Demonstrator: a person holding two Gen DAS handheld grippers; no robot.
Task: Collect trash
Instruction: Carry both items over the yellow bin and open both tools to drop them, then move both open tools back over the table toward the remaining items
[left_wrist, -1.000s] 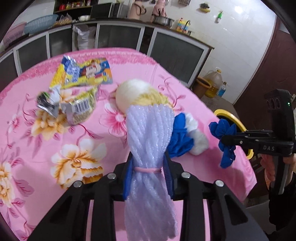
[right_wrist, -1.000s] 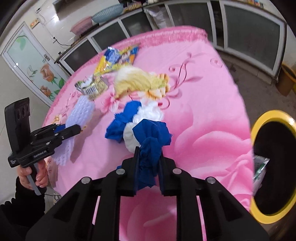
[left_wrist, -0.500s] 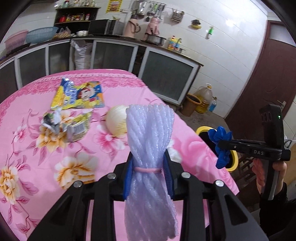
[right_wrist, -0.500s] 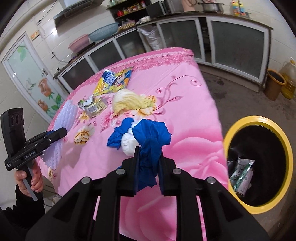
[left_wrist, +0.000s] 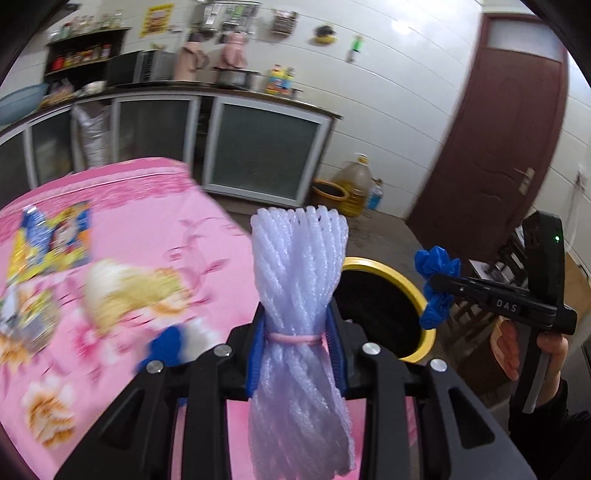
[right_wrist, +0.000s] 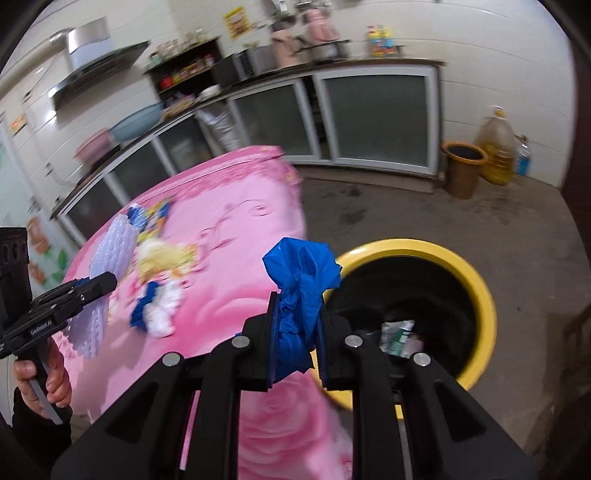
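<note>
My left gripper (left_wrist: 298, 334) is shut on a white foam net sleeve (left_wrist: 300, 280) tied with a pink band, held above the pink table's right edge. My right gripper (right_wrist: 297, 326) is shut on a crumpled blue bag (right_wrist: 301, 280), held just left of the yellow-rimmed trash bin (right_wrist: 476, 291). The bin also shows in the left wrist view (left_wrist: 413, 291), with the right gripper (left_wrist: 439, 282) over its right rim. Wrappers (right_wrist: 399, 334) lie inside the bin. The left gripper shows at the left of the right wrist view (right_wrist: 103, 284).
On the pink flowered tablecloth (left_wrist: 140, 236) lie a yellow foam net (left_wrist: 125, 291), a blue and white wad (left_wrist: 177, 341), a colourful snack bag (left_wrist: 51, 240) and a crumpled wrapper (left_wrist: 22, 321). Cabinets (left_wrist: 258, 158), a brown bucket (right_wrist: 463, 166) and an oil jug (right_wrist: 496, 147) stand behind.
Both grippers have lifted away from the table and swung right toward the bin, each keeping its load. The bin now sits much closer in both views.
</note>
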